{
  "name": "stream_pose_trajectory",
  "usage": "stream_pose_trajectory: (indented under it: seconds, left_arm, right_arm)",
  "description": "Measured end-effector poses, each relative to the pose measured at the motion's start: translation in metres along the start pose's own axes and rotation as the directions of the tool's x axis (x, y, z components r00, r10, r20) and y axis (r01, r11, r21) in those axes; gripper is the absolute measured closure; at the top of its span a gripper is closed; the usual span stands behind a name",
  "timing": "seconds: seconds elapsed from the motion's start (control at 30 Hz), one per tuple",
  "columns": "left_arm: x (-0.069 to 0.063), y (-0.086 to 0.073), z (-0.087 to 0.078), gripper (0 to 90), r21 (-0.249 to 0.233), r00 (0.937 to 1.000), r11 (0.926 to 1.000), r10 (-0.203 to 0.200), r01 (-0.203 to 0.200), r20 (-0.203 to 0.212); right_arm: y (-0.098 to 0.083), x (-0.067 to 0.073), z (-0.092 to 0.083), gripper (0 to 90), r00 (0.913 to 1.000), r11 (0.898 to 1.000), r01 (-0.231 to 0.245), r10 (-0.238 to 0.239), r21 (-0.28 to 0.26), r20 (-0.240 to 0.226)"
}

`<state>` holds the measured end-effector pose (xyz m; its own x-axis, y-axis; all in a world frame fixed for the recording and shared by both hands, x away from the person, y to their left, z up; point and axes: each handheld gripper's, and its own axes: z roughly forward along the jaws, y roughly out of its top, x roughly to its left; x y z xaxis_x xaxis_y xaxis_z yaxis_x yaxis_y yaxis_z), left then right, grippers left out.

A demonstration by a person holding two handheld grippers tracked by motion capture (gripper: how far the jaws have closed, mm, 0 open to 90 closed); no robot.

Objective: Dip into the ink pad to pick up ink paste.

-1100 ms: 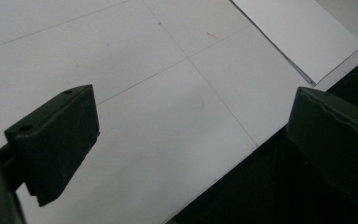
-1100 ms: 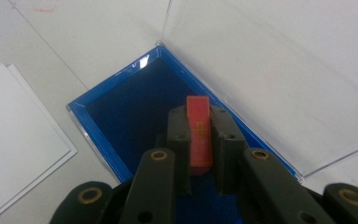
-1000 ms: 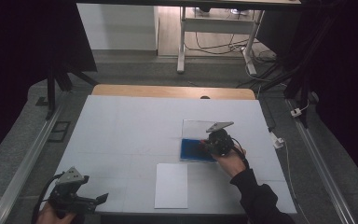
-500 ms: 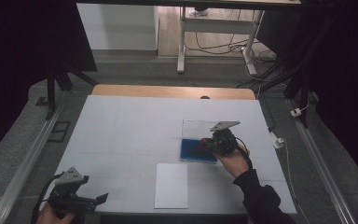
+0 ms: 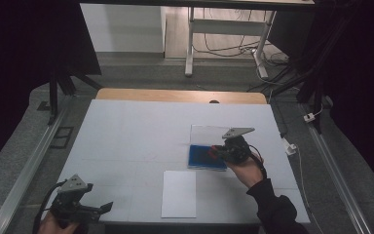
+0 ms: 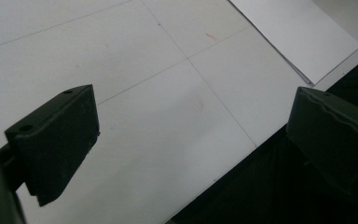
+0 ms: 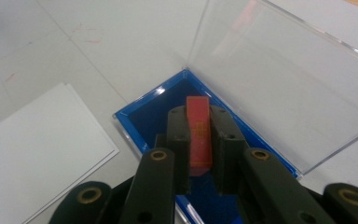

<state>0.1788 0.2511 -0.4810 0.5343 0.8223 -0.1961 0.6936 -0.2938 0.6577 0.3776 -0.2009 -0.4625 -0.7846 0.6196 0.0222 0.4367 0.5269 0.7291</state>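
A small flat red piece [image 7: 199, 133], perhaps a stamp or tile, is pinched upright between the pads of the right tongs [image 7: 199, 116], which are pressed together on its two faces. It is held directly above the blue-lined tray [image 7: 156, 112] of an open clear plastic case, whose transparent lid [image 7: 284, 79] is swung back and stands tilted beyond the tray. The piece appears to be held edge-on so that it can be lowered into, or lifted out of, the blue well without catching the rim; which of the two cannot be told from the frames. Whether its lower edge touches the blue lining cannot be judged, since that edge is hidden by the tongs.

In the high view the right tongs [image 5: 219, 150] are seen over the blue tray [image 5: 199, 157] at the right middle of the white surface [image 5: 126, 131], the hand being brought in from the near edge. The left tongs [image 5: 100, 208] are parked at the near left corner, well apart from the case, with the jaws spread and nothing between them, presumably to be kept out of the way.

A white sheet of paper [image 5: 179, 193] lies flat just in front of the case, near but apart from it. The raised lid is judged to be the main obstruction: any move away from the person would be blocked by it, so a mostly vertical path is called for. Faint red marks [image 7: 91, 35] are seen on the surface beyond the tray.
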Motion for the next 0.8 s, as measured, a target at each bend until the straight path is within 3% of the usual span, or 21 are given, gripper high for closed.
stream_pose_trajectory:
  seconds: [0.8]
  left_arm:
    - [0.001,0.000,0.000,2.9,-0.002,1.0000,1.0000,-0.005,0.005,0.002]
  right_arm:
    - [-0.001,0.026,-0.019,80.1,0.9946,0.999,0.023,-0.027,-0.035,-0.101]
